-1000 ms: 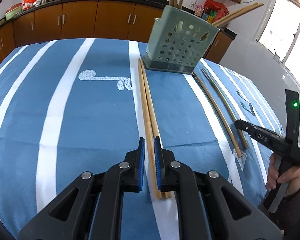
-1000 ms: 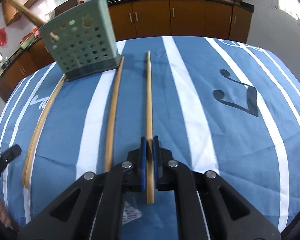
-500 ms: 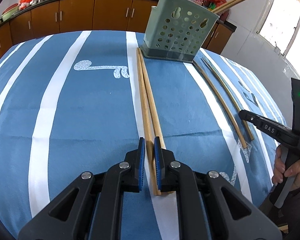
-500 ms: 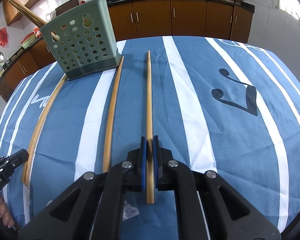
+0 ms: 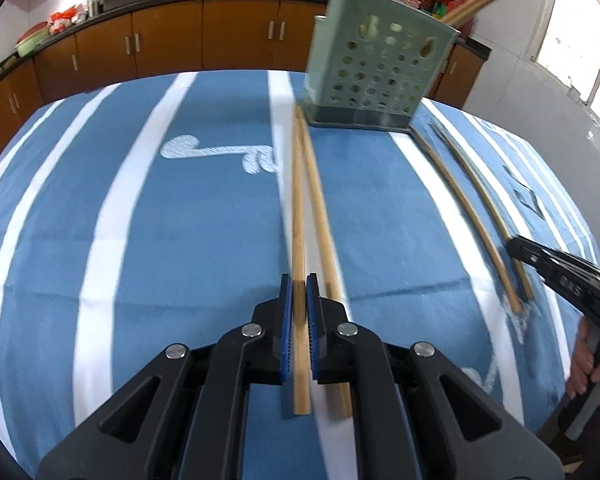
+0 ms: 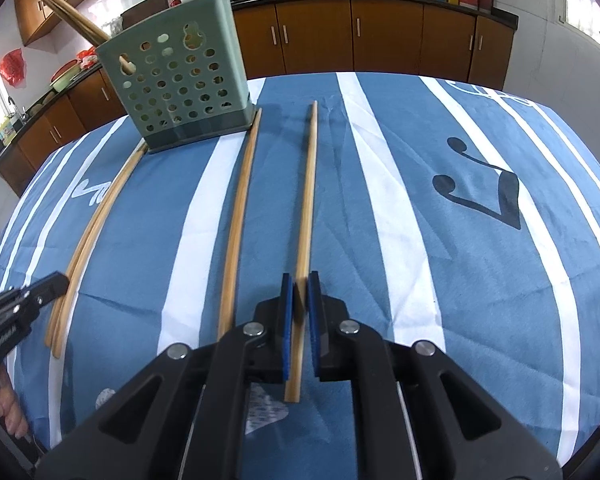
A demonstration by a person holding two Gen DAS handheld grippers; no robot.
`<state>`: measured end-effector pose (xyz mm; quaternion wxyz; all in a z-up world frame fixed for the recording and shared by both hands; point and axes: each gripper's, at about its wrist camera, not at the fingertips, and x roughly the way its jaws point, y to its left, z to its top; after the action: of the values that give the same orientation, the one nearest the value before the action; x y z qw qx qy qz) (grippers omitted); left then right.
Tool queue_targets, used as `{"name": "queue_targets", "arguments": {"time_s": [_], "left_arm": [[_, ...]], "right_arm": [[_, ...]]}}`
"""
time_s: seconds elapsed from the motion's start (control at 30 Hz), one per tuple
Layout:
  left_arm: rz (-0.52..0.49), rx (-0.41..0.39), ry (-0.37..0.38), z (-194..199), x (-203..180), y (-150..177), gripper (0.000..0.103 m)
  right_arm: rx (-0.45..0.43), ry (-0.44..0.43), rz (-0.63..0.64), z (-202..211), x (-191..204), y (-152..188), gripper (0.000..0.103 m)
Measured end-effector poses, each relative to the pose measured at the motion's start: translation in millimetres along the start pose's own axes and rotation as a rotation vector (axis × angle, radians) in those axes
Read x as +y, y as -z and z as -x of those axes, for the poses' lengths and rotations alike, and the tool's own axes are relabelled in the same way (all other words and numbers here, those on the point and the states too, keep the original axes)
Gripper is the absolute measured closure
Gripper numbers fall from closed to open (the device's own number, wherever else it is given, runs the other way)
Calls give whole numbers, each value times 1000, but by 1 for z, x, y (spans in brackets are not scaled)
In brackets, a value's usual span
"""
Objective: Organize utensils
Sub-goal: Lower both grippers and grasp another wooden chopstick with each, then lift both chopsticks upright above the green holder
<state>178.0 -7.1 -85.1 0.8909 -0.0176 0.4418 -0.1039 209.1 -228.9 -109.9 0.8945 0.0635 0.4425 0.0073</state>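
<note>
**Two chopsticks gripped, one in each set of tongs, ready for the holder**

The left gripper (image 5: 299, 312) is clenched on the left chopstick of a pair (image 5: 299, 240), its blue pads pressed against the wood near the thick end. Its partner chopstick (image 5: 320, 216) lies just beside it on the cloth, partly under the right-hand jaw, and is not held. The right gripper (image 6: 299, 312) is likewise clamped on a single chopstick (image 6: 306, 220), gripped near its butt end, with the shaft running away toward the holder. One more chopstick (image 6: 240, 216) lies beside it to the left, apart from the gripped one.

Beyond the tongs, the green perforated utensil holder (image 5: 380, 68) stands upright at the far side of the blue striped tablecloth (image 5: 140, 240). Several chopsticks are already seen leaning out of its top. The loose sticks on the cloth all point roughly at its base, their tips close to or touching it.

The step in hand appears to be the lift of both gripped chopsticks. For it to be done well, each stick should be raised straight off the cloth so that the neighbour is not dragged along; on the left this matters most, since the second stick is nearly in contact. As the grip is close to one end, the long free length is likely to droop or swing, so the grip should be kept firm and the wrist tilted slowly until the tip is aimed down into the open top. The two grippers should be brought in one after the other, so that the sticks are not crossed above the rim.
</note>
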Motion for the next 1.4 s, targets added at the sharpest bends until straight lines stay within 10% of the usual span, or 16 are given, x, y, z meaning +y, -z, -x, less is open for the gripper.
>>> {"name": "queue_targets", "arguments": {"time_s": [0.87,1.4], "left_arm": [[-4,-9,0,15,19,8,96],[38,-339,21,118,27,-54,96]], "right_arm": [[-52,-20,-2,19,-6,6,96],[-397,-52,-63,114,-25,-42,96]]}}
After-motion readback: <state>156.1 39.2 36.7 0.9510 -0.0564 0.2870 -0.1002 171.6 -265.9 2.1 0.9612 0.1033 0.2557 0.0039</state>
